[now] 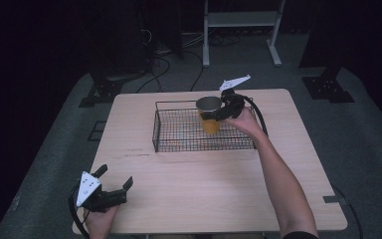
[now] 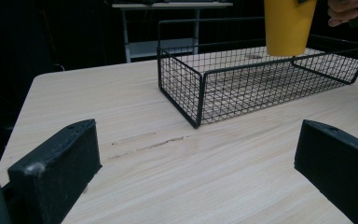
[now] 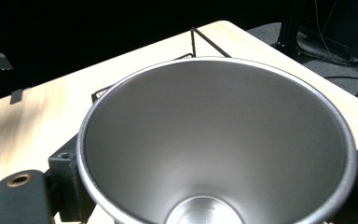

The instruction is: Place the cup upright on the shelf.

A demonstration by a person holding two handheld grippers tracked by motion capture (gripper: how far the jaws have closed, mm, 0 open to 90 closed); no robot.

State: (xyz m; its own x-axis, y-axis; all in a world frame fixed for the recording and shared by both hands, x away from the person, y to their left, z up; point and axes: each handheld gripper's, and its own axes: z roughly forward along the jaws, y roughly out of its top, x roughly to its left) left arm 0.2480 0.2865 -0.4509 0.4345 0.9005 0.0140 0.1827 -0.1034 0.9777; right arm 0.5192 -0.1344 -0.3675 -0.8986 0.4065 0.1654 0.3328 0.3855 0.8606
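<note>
Clamped near the rim, the right gripper (image 1: 218, 110) holds one yellow cup (image 1: 209, 121) with a steel lining, over the far right part of one wire basket (image 1: 179, 144) near the tabletop's (image 1: 189, 189) far edge. It looks light, rigid and smooth; a high grip suits it. One left gripper (image 1: 114, 183), jaws wide and empty, sits at the near left corner.

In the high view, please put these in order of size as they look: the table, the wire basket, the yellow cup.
1. table
2. wire basket
3. yellow cup, held by the right gripper above the basket, so slightly nearer the camera; the ranking holds anyway.
</note>
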